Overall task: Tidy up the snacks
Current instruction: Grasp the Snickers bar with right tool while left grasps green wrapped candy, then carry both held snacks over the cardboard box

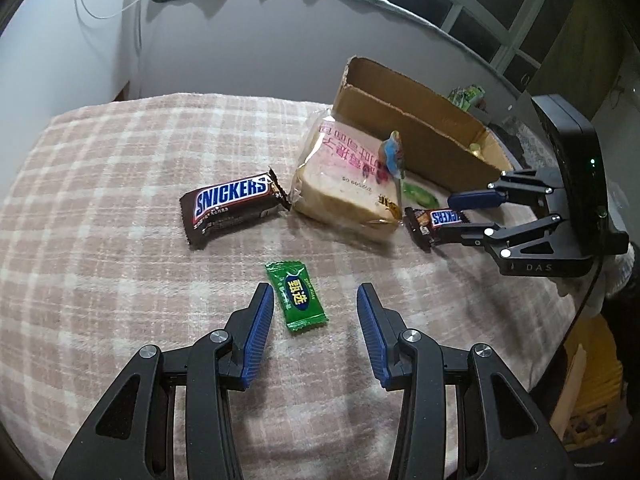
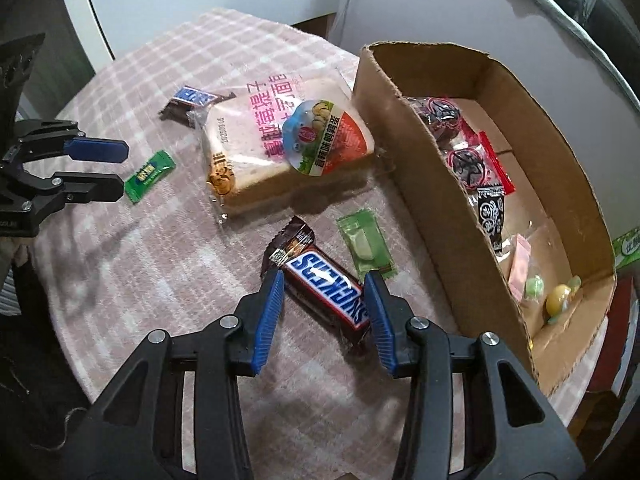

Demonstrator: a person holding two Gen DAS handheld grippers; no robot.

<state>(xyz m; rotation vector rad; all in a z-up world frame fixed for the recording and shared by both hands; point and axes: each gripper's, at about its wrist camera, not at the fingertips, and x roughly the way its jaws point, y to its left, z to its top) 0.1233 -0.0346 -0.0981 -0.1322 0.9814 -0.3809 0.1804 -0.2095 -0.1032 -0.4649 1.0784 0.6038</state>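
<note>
The bench [image 1: 120, 208] is covered with a soft pink-and-cream plaid cloth of fuzzy weave. In the left wrist view, the left hand-held gripper [image 1: 316, 304] has black angular arms and ribbed blue pads. Its jaws stand partly apart, with a small green foil candy [image 1: 298, 298] lying flat between the tips, close to the left pad; contact cannot be confirmed. At 11 o'clock from the candy lies a glossy brown Snickers bar [image 1: 234, 206]. At 1 o'clock lies a clear-wrapped bread slice [image 1: 348, 184], square and pale.

In the right wrist view, the right hand-held gripper [image 2: 324, 280] straddles a second Snickers bar [image 2: 326, 292]; its right pad touches the wrapper, and the left pad stands just beside it. A pale green sachet [image 2: 366, 246] lies at 1 o'clock. The open corrugated cardboard box [image 2: 400, 140], with torn edges, sits at 2 o'clock and holds assorted wrapped sweets [image 2: 476, 168]. White walls surround the bench.
</note>
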